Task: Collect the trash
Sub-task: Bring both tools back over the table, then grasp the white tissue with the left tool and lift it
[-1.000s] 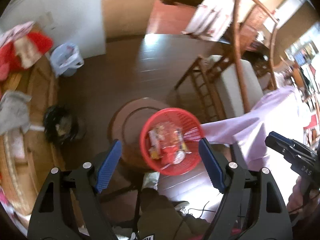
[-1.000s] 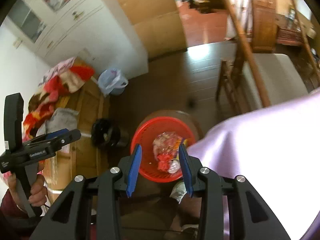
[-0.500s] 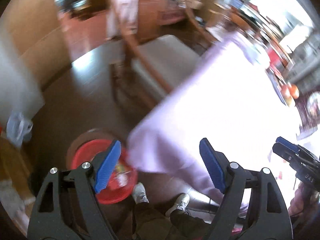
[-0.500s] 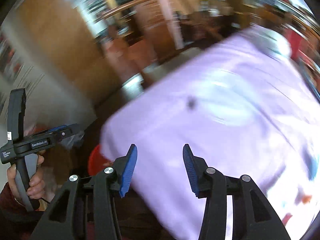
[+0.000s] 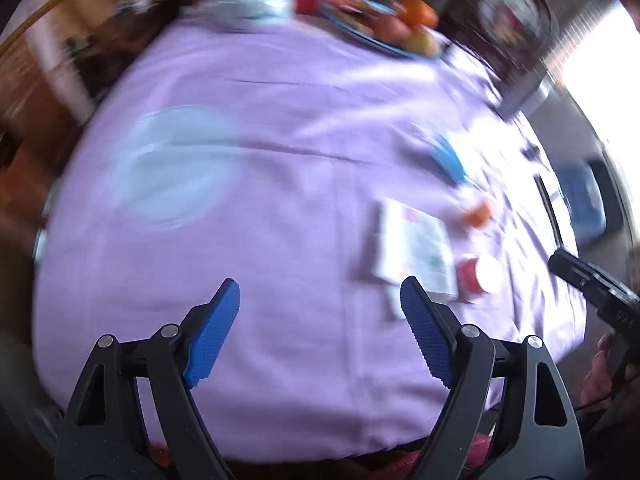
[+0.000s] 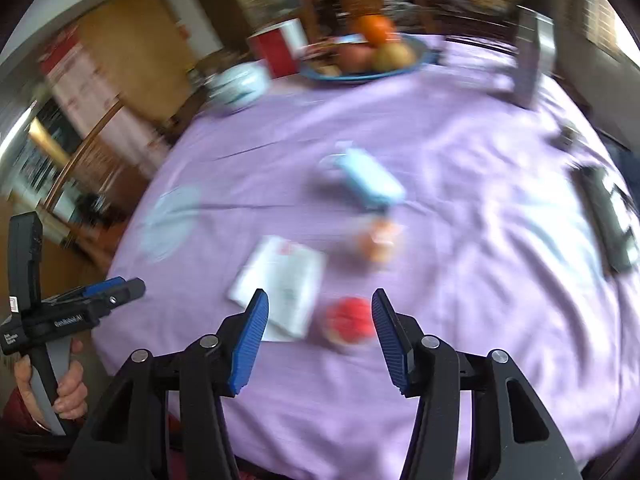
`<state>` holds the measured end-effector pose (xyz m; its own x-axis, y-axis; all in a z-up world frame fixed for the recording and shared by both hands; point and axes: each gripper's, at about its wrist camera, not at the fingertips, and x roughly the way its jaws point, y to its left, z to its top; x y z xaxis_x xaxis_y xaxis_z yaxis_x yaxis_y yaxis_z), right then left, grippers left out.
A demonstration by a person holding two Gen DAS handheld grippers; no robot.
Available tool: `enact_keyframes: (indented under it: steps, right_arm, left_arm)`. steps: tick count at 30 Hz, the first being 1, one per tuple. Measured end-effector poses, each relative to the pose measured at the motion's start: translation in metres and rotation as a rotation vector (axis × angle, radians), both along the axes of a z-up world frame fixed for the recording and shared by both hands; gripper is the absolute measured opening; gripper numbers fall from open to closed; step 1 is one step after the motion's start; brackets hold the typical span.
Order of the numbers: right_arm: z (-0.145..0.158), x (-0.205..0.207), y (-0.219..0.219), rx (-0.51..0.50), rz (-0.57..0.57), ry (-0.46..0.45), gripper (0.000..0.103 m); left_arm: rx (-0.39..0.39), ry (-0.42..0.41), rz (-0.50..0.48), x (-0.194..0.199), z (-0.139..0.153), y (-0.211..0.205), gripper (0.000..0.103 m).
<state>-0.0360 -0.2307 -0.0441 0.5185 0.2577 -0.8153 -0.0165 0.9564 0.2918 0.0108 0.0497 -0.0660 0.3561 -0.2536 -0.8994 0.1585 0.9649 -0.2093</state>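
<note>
A: Though the left wrist view was smeared, what could you make out?

B: The left gripper [image 5: 316,312] hung over a table under a purple tablecloth [image 5: 280,120], its jaws spread wide with only cloth between them. The white packet [image 5: 414,252] lay flat just past the gripper's right-hand finger. On the far side of the white packet from the gripper's left finger sat a small red cup [image 5: 478,276], close against the packet's edge. Beyond the packet lay a small orange scrap [image 5: 478,214] and, further still, a blue wrapper [image 5: 448,156]. A pale round patch [image 5: 172,164] showed on the cloth well away from the packet, on its other side. At the table's far edge stood a fruit bowl [image 5: 384,38]. The right gripper's black body showed at the frame's edge, past the red cup.

A: And when you looked through the right wrist view?

B: The right gripper [image 6: 318,316] pointed down at the same table, its jaws opening. The red cup [image 6: 350,324] lay in the gap between them, nearer the right-hand finger; I could not tell whether either pad touched it. The white packet [image 6: 282,280] lay beside the cup, partly behind the left-hand finger. Past the packet were the orange scrap [image 6: 378,242] and the blue wrapper [image 6: 370,180]. The left gripper [image 6: 116,288] was off to the packet's other side, held in a hand [image 6: 68,392] by its handle.
</note>
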Motion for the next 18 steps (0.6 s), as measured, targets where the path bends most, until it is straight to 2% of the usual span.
enact_keyframes:
  steps: [2, 6, 11, 18]
  right_arm:
    - [-0.004, -0.006, -0.021, -0.002, -0.043, 0.003, 0.055]
    - [-0.007, -0.017, -0.051, -0.017, -0.093, 0.010, 0.055]
    - [-0.008, -0.024, -0.076, -0.049, -0.110, 0.017, 0.056]
    - [-0.010, -0.016, -0.091, -0.060, -0.100, 0.038, 0.056]
  left_arm:
    - [0.002, 0.022, -0.075, 0.010, -0.010, -0.038, 0.080]
    - [0.009, 0.057, -0.160, 0.017, -0.030, -0.086, 0.080]
    - [-0.005, 0.074, -0.173, 0.024, -0.044, -0.111, 0.078]
    - [0.022, 0.097, -0.151, 0.035, -0.067, -0.122, 0.056]
